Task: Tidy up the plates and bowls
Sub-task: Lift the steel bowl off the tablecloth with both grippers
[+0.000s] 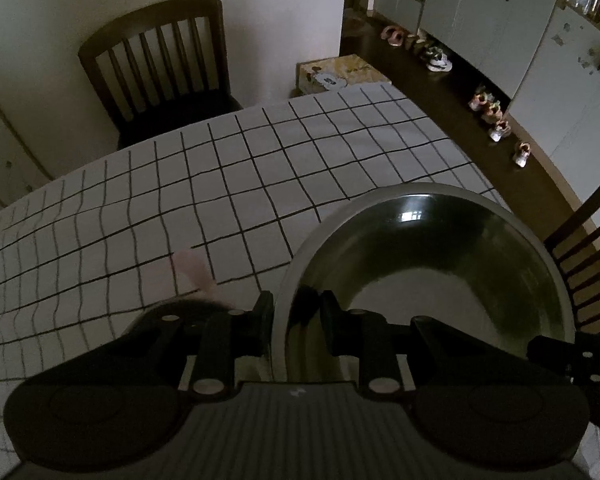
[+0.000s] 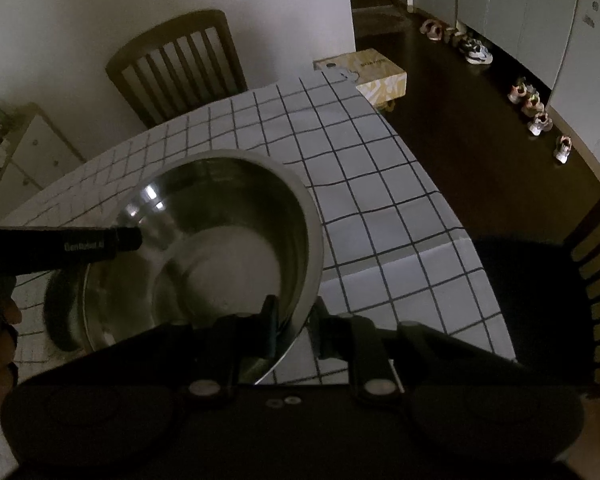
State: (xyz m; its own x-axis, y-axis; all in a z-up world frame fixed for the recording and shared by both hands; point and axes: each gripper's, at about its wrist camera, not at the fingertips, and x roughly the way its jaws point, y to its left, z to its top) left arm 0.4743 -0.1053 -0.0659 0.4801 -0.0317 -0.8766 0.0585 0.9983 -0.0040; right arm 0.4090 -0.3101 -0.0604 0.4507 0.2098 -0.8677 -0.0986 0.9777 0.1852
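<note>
Big shiny metal bowl up off the tabletop, over the corner near the dark floor. Held on both sides. Left gripper pinched narrow on the bowl's near rim, one finger outside the wall, one inside. Right gripper pinched narrow on the other side of the rim, also one finger in and one out. Inside of the bowl bare, with small bright spots of light on the wall. White cloth with black squares on the tabletop. Something small and pink on the cloth just left of the bowl, too blurry to tell. Dark wooden chair behind the tabletop, by the wall. Yellow box on the floor past the far corner. Shoes in a row along the cupboards.
</note>
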